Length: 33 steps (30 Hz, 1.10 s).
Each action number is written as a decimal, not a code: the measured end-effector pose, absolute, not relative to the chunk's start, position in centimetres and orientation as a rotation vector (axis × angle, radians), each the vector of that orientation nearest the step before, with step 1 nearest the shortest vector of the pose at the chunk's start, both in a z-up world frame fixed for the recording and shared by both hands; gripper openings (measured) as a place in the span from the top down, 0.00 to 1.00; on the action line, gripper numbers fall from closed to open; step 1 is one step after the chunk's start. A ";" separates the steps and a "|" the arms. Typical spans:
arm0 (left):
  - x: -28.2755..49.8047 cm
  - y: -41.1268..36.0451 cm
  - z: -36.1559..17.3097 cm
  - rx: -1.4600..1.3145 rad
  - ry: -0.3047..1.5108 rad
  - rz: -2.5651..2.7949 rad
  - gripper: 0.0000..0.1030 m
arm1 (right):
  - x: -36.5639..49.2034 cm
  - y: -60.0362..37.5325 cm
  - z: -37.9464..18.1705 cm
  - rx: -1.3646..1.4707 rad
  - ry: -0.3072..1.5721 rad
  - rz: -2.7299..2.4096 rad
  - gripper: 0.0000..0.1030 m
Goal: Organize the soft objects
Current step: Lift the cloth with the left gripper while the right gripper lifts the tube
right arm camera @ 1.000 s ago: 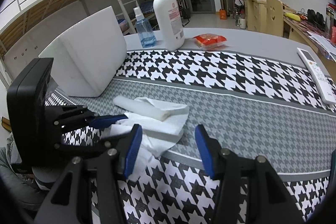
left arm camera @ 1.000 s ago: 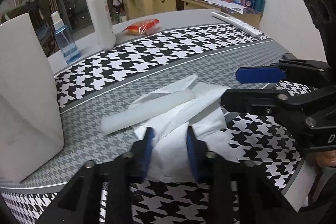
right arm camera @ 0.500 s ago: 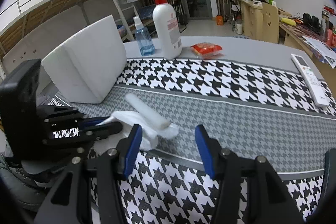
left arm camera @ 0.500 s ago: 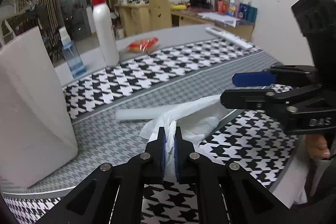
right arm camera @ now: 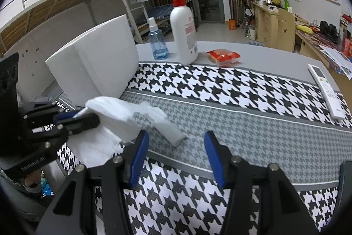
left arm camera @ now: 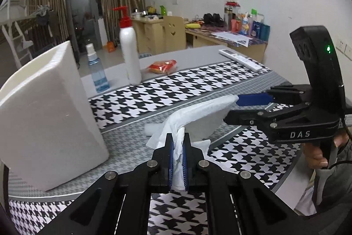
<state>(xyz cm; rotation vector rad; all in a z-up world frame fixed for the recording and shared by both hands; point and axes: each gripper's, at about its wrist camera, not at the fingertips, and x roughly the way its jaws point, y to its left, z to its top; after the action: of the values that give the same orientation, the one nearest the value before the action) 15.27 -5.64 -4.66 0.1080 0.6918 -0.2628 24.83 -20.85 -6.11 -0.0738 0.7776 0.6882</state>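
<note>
Left wrist view: left gripper (left arm camera: 177, 142) is clamped on the white tissue (left arm camera: 198, 118), lifted above the table (left arm camera: 248, 153) near its front edge. Right wrist view: right gripper (right arm camera: 176, 147) stands open, nothing between its jaws; tissue hangs at the front-left corner.

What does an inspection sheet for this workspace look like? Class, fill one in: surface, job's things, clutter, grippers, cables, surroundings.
Surface: houndstooth tablecloth on a grey table.
Job's things: white tissue, partly lifted; white foam block standing at the left.
Clutter: pump bottle, blue spray bottle, red snack packet, remote control.
Grippers: left gripper jaws shut on the tissue; right gripper jaws open, nothing between them.
Cables: a black cable behind the right gripper.
Surroundings: bunk bed, curtains, cluttered wooden desks.
</note>
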 end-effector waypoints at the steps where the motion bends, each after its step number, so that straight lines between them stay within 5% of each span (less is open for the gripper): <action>1: 15.2 -5.4 -4.6 0.106 0.689 -0.257 0.93 | 24.8 -20.5 -6.2 -0.082 0.780 0.695 0.45; 20: 15.4 -2.1 -5.2 0.032 0.714 -0.184 0.93 | 26.3 -15.6 -8.2 -0.278 0.804 0.743 0.45; 26: 15.6 -1.6 -5.4 0.014 0.722 -0.180 0.93 | 26.5 -14.3 -8.9 -0.321 0.826 0.762 0.64; 33: 15.5 -1.3 -5.8 -0.003 0.733 -0.196 0.93 | 27.1 -13.7 -9.6 -0.342 0.840 0.756 0.65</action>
<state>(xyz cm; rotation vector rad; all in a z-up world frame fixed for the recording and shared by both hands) 15.50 -1.29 -5.82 -0.0031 0.7334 -0.1960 27.11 -13.73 -9.55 -0.3418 0.8399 0.7563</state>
